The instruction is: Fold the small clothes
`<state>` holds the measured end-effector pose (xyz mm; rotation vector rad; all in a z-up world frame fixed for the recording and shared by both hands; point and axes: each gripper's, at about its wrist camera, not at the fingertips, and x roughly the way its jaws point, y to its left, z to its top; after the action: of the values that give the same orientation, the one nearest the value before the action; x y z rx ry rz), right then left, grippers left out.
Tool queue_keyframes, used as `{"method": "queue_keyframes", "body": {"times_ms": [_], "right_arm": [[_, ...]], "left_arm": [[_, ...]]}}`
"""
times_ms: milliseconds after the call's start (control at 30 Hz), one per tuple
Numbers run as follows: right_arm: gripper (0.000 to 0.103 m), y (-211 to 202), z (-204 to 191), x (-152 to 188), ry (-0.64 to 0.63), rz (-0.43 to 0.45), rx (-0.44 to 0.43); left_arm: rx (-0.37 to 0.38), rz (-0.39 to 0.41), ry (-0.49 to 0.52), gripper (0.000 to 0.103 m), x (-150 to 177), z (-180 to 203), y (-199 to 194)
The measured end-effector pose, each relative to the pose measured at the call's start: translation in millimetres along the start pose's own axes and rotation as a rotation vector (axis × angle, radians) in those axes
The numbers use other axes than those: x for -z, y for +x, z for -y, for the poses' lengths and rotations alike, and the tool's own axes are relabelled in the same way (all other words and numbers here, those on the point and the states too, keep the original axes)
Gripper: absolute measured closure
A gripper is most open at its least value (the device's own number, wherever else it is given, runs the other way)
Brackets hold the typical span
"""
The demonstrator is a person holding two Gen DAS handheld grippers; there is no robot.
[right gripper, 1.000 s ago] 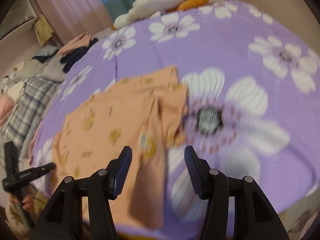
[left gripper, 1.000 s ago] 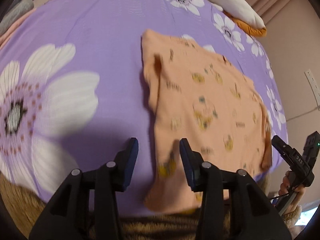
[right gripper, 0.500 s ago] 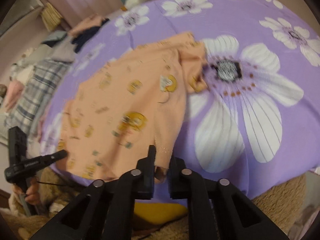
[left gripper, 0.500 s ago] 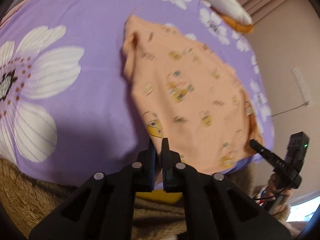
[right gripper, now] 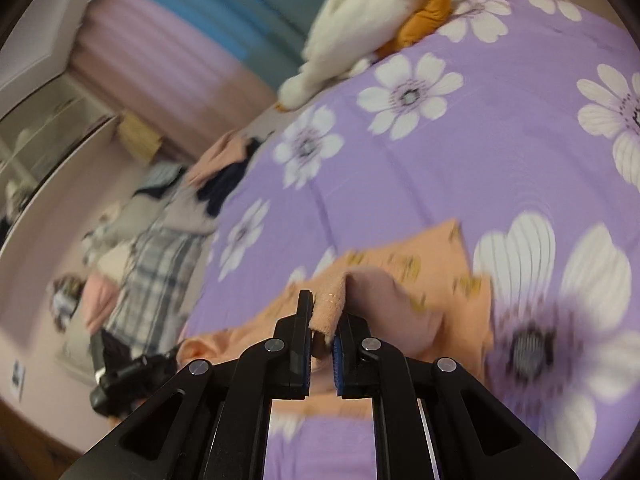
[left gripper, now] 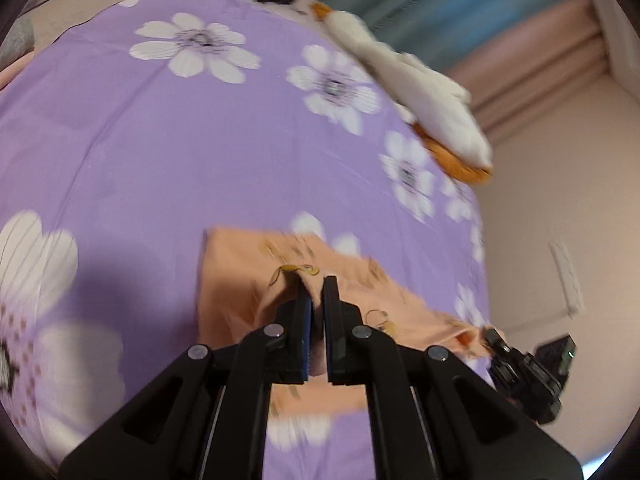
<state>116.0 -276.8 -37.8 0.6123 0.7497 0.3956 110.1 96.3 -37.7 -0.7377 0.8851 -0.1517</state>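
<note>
A small orange printed shirt [left gripper: 240,276] lies on the purple flowered bedsheet [left gripper: 160,140]. My left gripper [left gripper: 318,292] is shut on one bottom corner of it and holds that corner lifted over the shirt's body. My right gripper [right gripper: 324,312] is shut on the other bottom corner of the shirt [right gripper: 420,276], with the hem bunched between the jaws. Each view shows the other gripper at the shirt's far side, the right one in the left wrist view [left gripper: 528,368] and the left one in the right wrist view [right gripper: 128,372].
A white and orange plush toy [left gripper: 424,92] lies at the far end of the bed and shows in the right wrist view [right gripper: 360,36]. A pile of plaid and dark clothes [right gripper: 160,240] lies along the left bed edge. A wall [left gripper: 560,220] stands to the right.
Both grippers closed on the shirt's near corners, then lifted and carried them forward over the shirt toward the far end. The near half is now doubled over the far half.
</note>
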Motion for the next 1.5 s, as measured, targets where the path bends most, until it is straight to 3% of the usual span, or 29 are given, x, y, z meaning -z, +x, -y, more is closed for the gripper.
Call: {"method": "queue_keyframes", "body": {"times_ms": [133, 300, 533, 633, 667, 700, 733, 833, 967, 1067, 1200, 1400, 1500], "right_arm": [[0.093, 50.0, 17.2, -24.7, 0.066, -0.049, 0.078], [0.093, 93.6, 30.8, -37.7, 0.073, -0.097, 0.152], [0.093, 120.5, 54.7, -47.1, 0.126, -0.124, 0.206], [0.088, 113.0, 62.3, -51.3, 0.147, -0.095, 0.217], [0.075, 106.0, 62.9, -52.7, 0.148, -0.076, 0.211], [0.068, 91.9, 61.9, -53.7, 0.137, -0.037, 0.219], [0.055, 83.4, 61.0, -55.0, 0.125, -0.009, 0.234], [0.052, 48.2, 58.5, -56.6, 0.096, 0.055, 0.284], [0.052, 12.3, 51.6, -41.3, 0.042, 0.051, 0.28], [0.052, -5.2, 42.1, -11.1, -0.054, 0.019, 0.314], [0.052, -5.8, 38.7, 19.5, -0.085, -0.029, 0.314], [0.053, 5.0, 32.3, 54.1, -0.13, -0.092, 0.354], [0.058, 4.4, 33.2, 61.9, -0.121, -0.097, 0.354]], "left_arm": [[-0.06, -0.032, -0.047, 0.098, -28.5, -14.9, 40.7], [-0.127, -0.059, -0.031, 0.098, -46.2, -20.3, 77.0], [-0.163, -0.105, -0.037, 0.098, -60.6, -28.5, 110.0], [-0.14, -0.124, -0.051, 0.081, -63.6, -32.1, 105.1], [-0.128, -0.11, -0.049, 0.067, -64.0, -32.1, 98.3], [-0.122, -0.087, -0.041, 0.058, -64.7, -31.7, 89.5], [-0.119, -0.056, -0.019, 0.057, -65.1, -30.3, 77.0], [-0.143, -0.009, 0.027, 0.052, -64.2, -27.5, 47.8], [-0.184, -0.003, 0.077, 0.048, -39.3, -29.8, 16.0], [-0.194, -0.032, 0.104, 0.049, -6.3, -36.6, 2.5], [-0.198, -0.095, 0.084, 0.05, 33.1, -45.3, -0.2], [-0.194, -0.112, 0.137, 0.05, 60.0, -36.6, -0.8], [-0.183, -0.168, 0.133, 0.05, 69.0, -38.3, 13.1]]}}
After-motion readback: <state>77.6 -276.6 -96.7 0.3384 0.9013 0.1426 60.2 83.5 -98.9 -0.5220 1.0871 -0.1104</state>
